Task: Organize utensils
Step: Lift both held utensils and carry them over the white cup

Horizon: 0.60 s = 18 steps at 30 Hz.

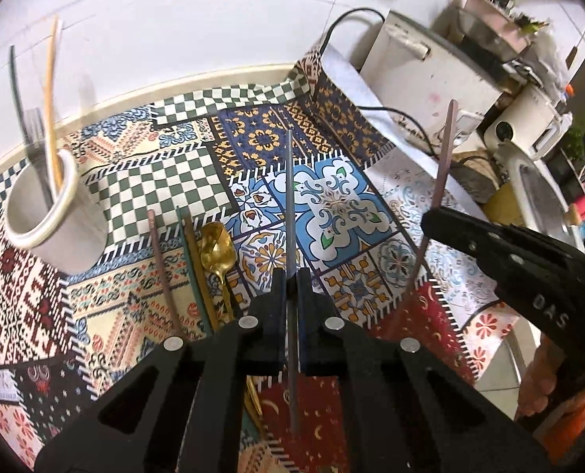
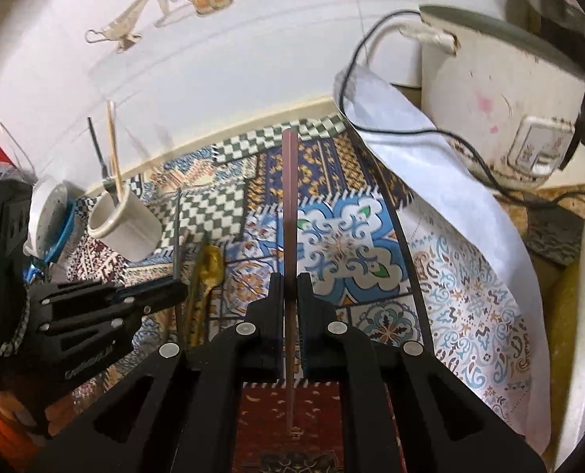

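Only our left wrist view shows the pink chopstick (image 1: 159, 272) lying on the patterned mat (image 1: 142, 181) near the white cup (image 1: 52, 216) and gold spoon (image 1: 217, 244). Our left gripper (image 1: 291, 276) is clamped on a thin grey chopstick (image 1: 289, 197), and our right gripper (image 2: 291, 280) on a slim pink one (image 2: 289, 197), each stick running upright between its jaws.
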### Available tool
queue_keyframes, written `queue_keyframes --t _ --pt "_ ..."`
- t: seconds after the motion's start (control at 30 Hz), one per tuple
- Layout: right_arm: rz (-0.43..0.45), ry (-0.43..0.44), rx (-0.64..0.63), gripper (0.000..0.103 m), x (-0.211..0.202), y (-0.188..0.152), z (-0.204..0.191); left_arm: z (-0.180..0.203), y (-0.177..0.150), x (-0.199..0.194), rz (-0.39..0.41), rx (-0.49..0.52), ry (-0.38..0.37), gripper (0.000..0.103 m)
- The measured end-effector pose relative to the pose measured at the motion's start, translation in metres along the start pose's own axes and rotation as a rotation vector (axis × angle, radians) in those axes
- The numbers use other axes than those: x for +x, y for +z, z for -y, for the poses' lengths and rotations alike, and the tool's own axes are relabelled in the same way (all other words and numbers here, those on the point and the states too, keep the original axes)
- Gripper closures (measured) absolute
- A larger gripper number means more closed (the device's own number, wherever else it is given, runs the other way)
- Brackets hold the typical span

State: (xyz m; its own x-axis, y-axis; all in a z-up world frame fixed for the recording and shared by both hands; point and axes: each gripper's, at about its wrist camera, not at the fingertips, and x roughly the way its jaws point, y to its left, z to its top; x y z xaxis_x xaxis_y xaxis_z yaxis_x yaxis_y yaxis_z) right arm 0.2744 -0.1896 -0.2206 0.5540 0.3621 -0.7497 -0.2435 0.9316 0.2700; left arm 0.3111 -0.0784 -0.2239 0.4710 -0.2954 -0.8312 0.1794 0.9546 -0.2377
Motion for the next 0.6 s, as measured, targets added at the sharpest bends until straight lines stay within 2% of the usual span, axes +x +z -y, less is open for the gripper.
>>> queue_keyframes --t 0.3,0.6 --pt "0.047 0.022 -0.053 0.097 -0.024 0.003 -0.03 -0.002 -0.03 -0.054 0.087 -0.021 -0.005 0.1" --pt "0.129 0.037 -0.145 0.097 -0.052 0.018 -0.068 -0.014 -0.03 -0.109 0.222 -0.059 0.039 0.1"
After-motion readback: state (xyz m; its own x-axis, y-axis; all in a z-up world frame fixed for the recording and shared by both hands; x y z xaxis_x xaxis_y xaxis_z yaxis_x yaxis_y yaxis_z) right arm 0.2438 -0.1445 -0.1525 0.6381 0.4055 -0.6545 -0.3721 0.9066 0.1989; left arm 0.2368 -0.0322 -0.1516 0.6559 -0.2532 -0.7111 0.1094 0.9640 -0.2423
